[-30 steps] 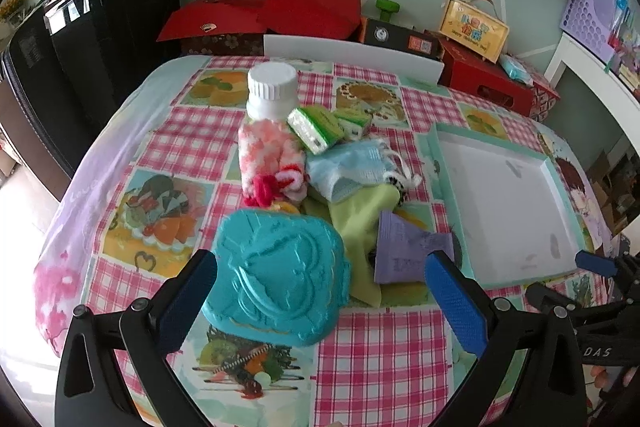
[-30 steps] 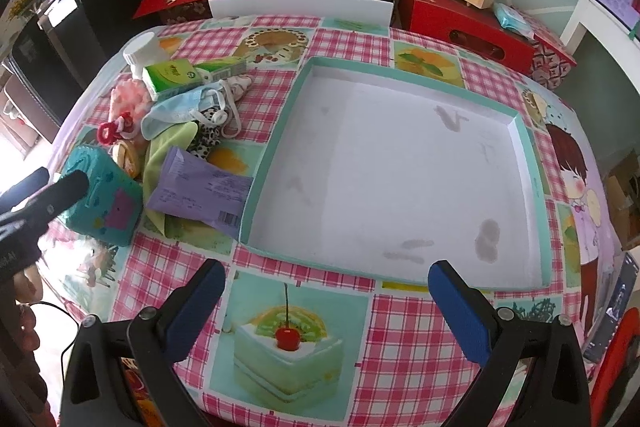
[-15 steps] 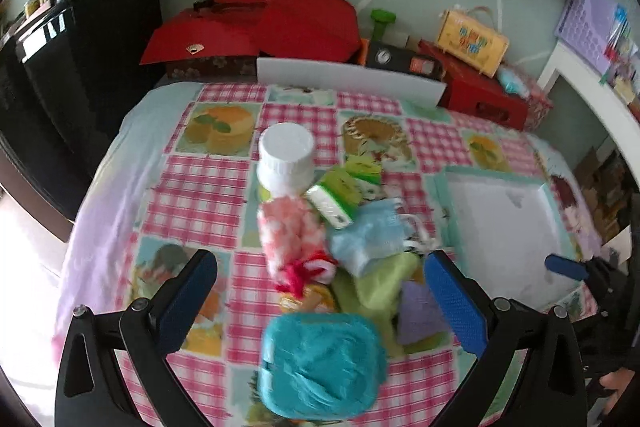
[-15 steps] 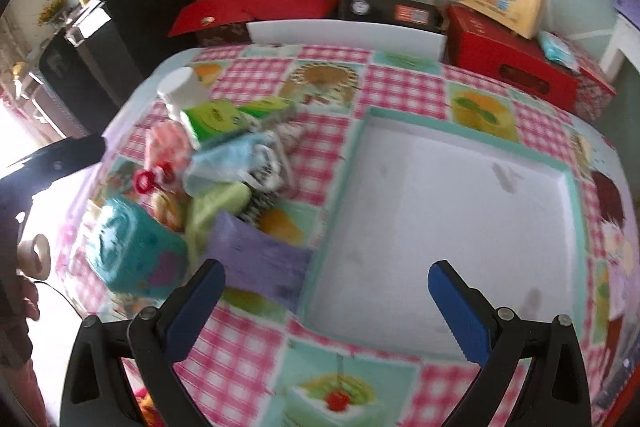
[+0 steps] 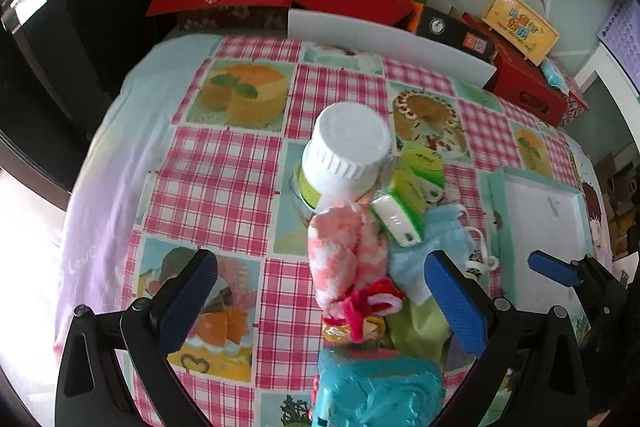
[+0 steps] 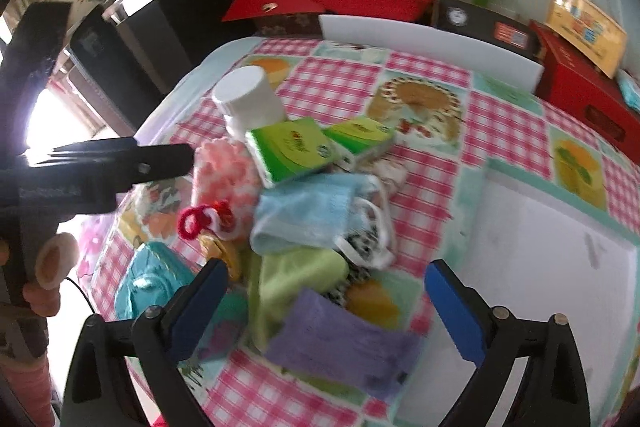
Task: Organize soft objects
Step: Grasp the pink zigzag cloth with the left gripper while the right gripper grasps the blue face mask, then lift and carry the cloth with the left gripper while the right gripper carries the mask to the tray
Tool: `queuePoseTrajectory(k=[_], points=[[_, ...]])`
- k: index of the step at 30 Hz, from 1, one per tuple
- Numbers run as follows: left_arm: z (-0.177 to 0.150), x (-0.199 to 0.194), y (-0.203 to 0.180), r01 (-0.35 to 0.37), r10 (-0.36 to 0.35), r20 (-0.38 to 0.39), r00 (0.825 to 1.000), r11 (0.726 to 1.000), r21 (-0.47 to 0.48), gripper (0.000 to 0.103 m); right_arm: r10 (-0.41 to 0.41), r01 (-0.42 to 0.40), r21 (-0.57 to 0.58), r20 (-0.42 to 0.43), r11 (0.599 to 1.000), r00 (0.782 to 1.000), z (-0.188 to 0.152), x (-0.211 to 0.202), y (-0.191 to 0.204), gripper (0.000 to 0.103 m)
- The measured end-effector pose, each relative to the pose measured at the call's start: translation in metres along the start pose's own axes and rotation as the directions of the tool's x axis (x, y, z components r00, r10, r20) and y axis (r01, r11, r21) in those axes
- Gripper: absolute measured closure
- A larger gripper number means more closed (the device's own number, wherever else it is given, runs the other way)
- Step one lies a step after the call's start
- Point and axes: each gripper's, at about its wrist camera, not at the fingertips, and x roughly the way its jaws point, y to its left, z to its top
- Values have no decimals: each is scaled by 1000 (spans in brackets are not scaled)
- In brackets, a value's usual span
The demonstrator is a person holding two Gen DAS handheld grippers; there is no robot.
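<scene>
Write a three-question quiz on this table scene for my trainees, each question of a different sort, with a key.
1. True or false: the left tongs are shut on the white-capped bottle.
2. Which lies nearest the tray? A) pink knitted pouch B) blue face mask C) teal case
3. Fill in: the purple packet lies between the open right tongs, on the ______ tablecloth.

Key: 1 false; 2 B; 3 checked
</scene>
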Motion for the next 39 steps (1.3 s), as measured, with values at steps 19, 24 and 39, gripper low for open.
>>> queuePoseTrajectory(k=[19, 24, 39], points=[[1, 59, 5, 84, -88, -151, 985, 996, -27, 45, 21, -24, -26, -115, 999, 993, 19, 62, 1, 35], [2, 60, 1, 125, -130, -148, 980, 991, -40, 68, 43, -45, -20, -100, 999, 994, 16, 55, -4, 47], [-2, 31, 5, 176, -179, -51, 982, 982, -71, 91, 100, -101, -14, -72, 995, 992, 6, 37, -5, 69]])
